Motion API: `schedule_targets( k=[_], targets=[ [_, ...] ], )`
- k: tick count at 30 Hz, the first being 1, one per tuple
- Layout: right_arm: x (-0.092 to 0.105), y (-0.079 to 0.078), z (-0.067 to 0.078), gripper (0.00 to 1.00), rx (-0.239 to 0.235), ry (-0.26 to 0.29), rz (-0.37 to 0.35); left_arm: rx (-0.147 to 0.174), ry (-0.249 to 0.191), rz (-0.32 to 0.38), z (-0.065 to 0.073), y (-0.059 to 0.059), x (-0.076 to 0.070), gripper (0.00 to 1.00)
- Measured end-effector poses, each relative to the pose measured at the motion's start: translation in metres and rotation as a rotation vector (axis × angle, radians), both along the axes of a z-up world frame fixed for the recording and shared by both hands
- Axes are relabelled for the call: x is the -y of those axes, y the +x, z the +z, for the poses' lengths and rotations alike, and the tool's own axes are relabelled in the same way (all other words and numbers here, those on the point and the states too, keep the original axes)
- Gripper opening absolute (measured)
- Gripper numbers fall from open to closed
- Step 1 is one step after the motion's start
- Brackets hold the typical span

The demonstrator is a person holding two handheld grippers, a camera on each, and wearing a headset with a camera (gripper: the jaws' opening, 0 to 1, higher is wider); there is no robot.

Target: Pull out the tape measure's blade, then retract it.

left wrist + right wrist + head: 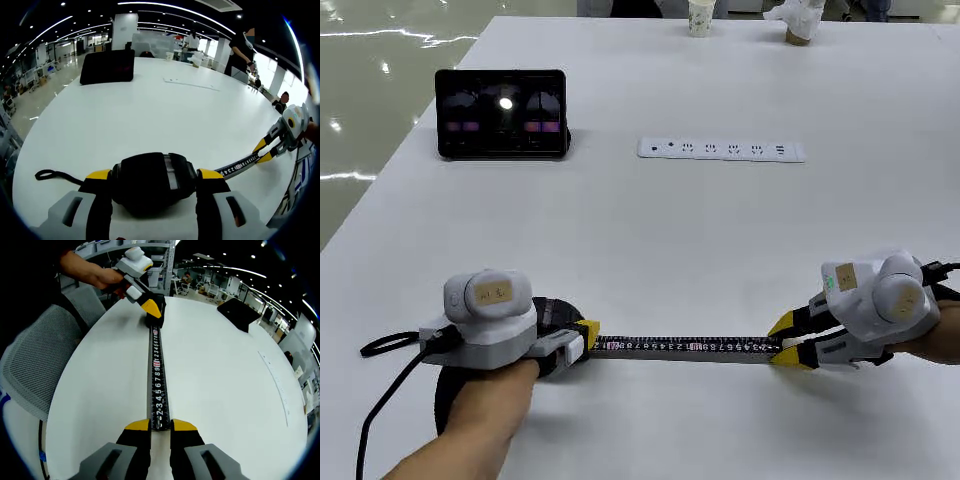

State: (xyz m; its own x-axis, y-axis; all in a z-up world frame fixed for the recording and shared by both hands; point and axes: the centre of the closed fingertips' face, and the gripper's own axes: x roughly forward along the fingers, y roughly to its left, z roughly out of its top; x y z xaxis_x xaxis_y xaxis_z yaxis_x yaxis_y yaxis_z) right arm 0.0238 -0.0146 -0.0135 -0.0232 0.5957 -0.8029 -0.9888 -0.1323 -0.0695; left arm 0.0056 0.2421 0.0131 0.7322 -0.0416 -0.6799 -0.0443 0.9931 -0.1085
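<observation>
Two hand-held grippers are held low over the white counter (670, 240), one in each hand. The left hand-held gripper (582, 340) is clenched on the black body of the tape measure (152, 182), which is seated between its yellow-tipped jaws and rests on the counter at the near side. The blade (685, 347) is drawn out of the body and is stretched flat along the counter toward the right hand-held gripper (784, 343). The free end of the blade is grasped by this gripper, its two jaws being pressed together on it. In the right gripper view the printed numbers are seen running away from the jaws up to the tape measure. Farther back a dark tablet (501, 112) is propped up on the counter. A white power strip (721, 150) lies to its right, well apart from the blade. A paper cup (701, 16) is seen at the far edge.
</observation>
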Motion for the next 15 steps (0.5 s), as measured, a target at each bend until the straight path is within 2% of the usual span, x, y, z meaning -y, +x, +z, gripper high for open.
schedule_targets(
  k=[10, 15],
  targets=[
    [0.0001, -0.0012, 0.0004, 0.10, -0.002, -0.003, -0.004, 0.006, 0.015, 0.003, 0.0003, 0.0002, -0.0002, 0.62],
    [0.0004, -0.0018, 0.0002, 0.10, -0.008, -0.011, 0.001, -0.008, 0.020, 0.000, -0.0001, 0.0000, -0.0009, 0.61]
  ],
)
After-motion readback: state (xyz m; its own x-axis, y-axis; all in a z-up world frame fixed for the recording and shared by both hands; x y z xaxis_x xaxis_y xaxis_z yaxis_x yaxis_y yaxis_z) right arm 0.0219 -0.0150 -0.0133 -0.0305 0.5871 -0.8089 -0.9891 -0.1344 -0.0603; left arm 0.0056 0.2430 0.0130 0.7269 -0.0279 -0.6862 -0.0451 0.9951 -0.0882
